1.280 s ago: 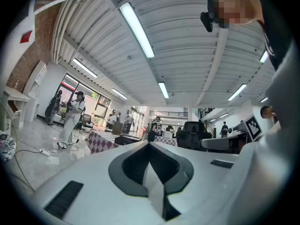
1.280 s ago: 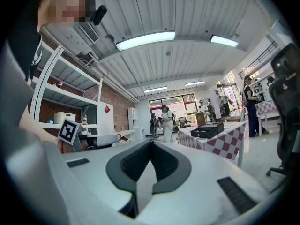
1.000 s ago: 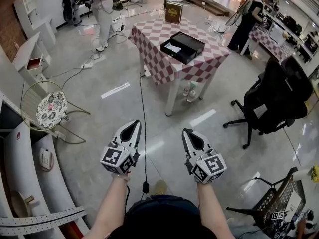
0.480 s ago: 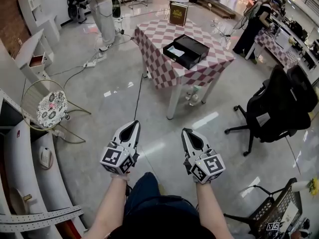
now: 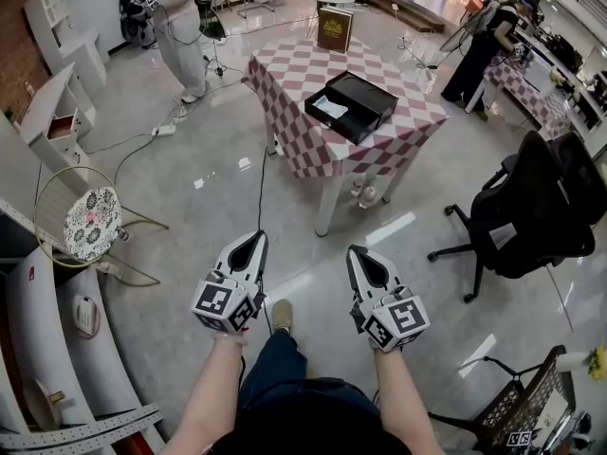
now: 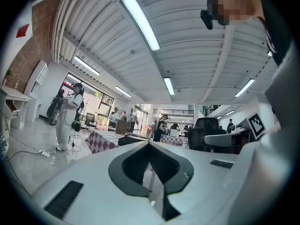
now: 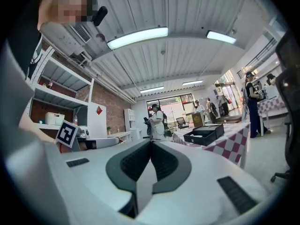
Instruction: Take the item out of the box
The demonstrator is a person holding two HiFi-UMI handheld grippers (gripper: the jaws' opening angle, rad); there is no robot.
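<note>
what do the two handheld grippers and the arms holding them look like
Both the left gripper and right gripper have white shells tapering to a point, with a dark teardrop-shaped hollow between the jaws. Each carries a marker cube at its rear, white with black square patterns. The forearms are bare; no sleeves show.

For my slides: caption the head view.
Left gripper and right gripper, both shut, face the black box on a checkered table.

Right gripper [image 7: 151, 143] closed; box [image 7: 205, 134] apparently open.
</note>
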